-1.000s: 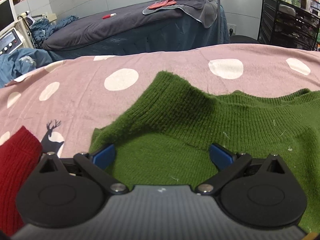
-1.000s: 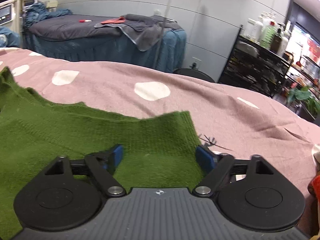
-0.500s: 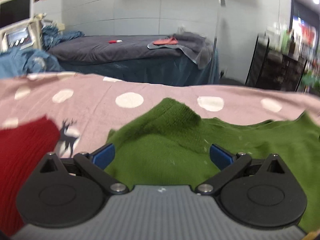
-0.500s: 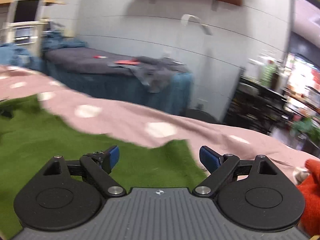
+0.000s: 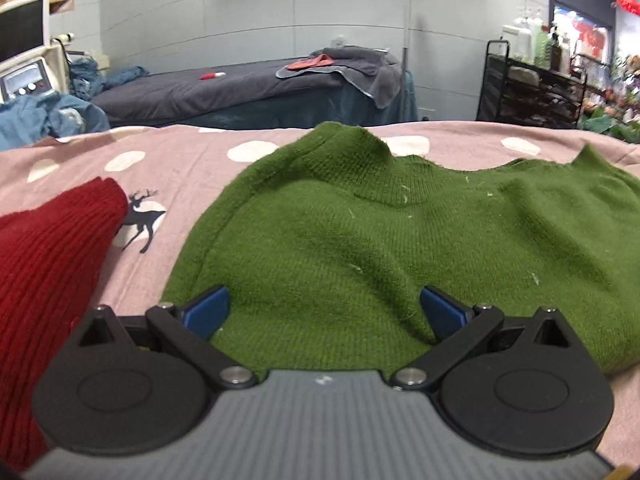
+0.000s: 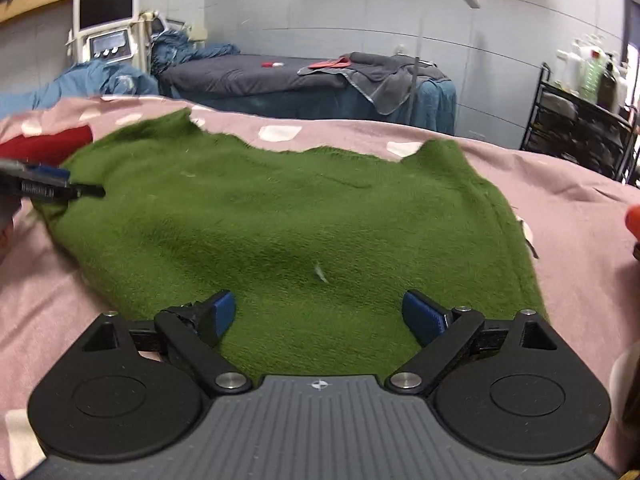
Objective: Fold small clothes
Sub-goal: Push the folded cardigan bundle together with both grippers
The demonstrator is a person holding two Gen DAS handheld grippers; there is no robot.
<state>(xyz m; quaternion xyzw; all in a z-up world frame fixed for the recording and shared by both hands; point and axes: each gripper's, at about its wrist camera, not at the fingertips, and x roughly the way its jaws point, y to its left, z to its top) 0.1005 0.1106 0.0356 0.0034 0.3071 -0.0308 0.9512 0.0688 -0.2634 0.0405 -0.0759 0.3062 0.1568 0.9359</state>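
A green knitted garment lies spread on the pink dotted sheet, folded over itself, its far edge rumpled. My left gripper is open and empty over its near left part. My right gripper is open and empty over its near right part; the garment also fills the right wrist view. The left gripper's fingers show at the left edge of the right wrist view, at the garment's left edge.
A red knitted garment lies left of the green one. An orange item sits at the right. Behind the bed stand a dark treatment bed, a black trolley and a machine with a screen.
Both grippers have pulled back toward me and away from the garment's far edge. More of the green garment now shows, lying on the sheet. Both stay open.
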